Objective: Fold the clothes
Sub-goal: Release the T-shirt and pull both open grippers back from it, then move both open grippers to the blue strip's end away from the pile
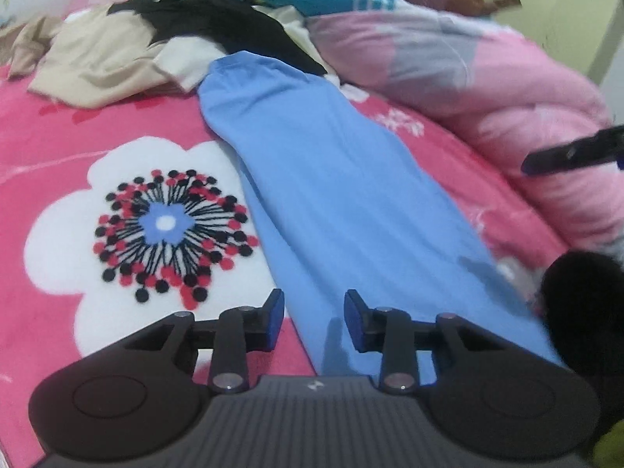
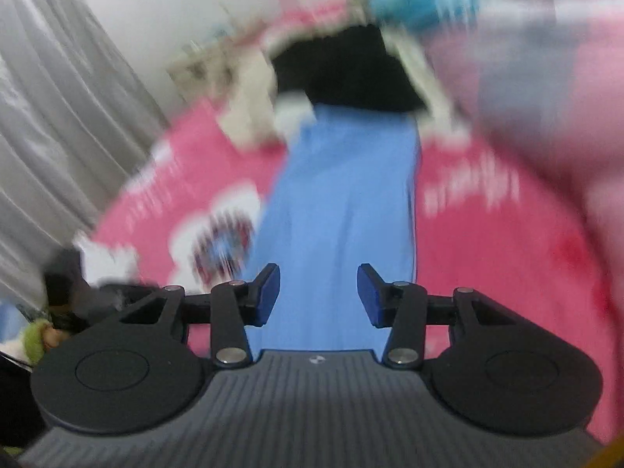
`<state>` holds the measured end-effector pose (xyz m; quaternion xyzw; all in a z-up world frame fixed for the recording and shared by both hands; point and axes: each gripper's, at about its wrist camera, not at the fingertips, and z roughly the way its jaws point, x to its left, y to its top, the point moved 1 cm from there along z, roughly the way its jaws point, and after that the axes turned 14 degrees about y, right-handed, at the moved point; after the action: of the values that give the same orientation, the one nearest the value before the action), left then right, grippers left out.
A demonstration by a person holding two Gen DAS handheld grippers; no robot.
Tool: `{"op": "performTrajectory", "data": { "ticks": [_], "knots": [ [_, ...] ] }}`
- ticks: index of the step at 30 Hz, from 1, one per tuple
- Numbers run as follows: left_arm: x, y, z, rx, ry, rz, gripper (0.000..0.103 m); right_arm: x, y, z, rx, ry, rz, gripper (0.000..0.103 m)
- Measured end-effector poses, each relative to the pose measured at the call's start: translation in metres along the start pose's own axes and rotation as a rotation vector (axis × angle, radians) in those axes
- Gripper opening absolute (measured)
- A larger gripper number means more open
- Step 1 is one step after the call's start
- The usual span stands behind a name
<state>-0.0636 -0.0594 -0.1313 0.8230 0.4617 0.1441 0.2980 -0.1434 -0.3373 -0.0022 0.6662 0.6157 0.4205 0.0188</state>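
Both tongs, left [image 1: 314,319] and right [image 2: 318,298], open, empty; one blue garment [image 1: 331,195] below.

Your left wrist camera sits low over the pink blanket [image 1: 58,136], looking forward between the left gripper [image 1: 314,321] fingers along the blue garment [image 1: 331,195] toward the clothes pile [image 1: 156,39]; image fairly sharp. Your right wrist camera looks the same way from higher, over the right gripper [image 2: 319,294]; heavily motion-blurred. You share between both views the blue garment [image 2: 339,214], the white flower print [image 1: 167,222], the black cloth [image 1: 218,19] and the pink quilt [image 1: 507,89].
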Motion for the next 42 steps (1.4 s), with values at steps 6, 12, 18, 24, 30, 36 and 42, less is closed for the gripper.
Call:
{"op": "performTrajectory", "data": {
  "ticks": [6,12,18,24,30,36,42],
  "knots": [
    [-0.01,-0.007,0.021,0.026,0.065,0.037,0.003,-0.021,-0.039,0.024,0.001,-0.095,0.143,0.04],
    [0.019,-0.018,0.01,0.078,0.097,-0.101,0.0,-0.024,-0.044,0.029,0.0,-0.201,0.107,0.038],
    [0.043,-0.013,-0.008,0.044,0.105,-0.147,0.007,-0.022,-0.043,0.041,-0.002,-0.214,0.057,0.038],
    [0.016,0.037,0.017,-0.037,0.051,-0.076,0.044,-0.02,-0.045,0.043,-0.022,-0.188,0.066,0.038],
    [0.023,0.051,0.049,0.038,0.08,-0.113,0.005,-0.023,-0.05,0.034,-0.047,-0.188,0.088,0.038],
    [0.052,0.058,0.047,0.034,0.039,-0.229,0.01,-0.038,-0.052,0.036,-0.05,-0.186,0.126,0.038],
    [0.055,0.08,0.067,0.025,0.041,-0.23,0.026,-0.044,-0.052,0.041,-0.061,-0.164,0.16,0.038]
  ]
}}
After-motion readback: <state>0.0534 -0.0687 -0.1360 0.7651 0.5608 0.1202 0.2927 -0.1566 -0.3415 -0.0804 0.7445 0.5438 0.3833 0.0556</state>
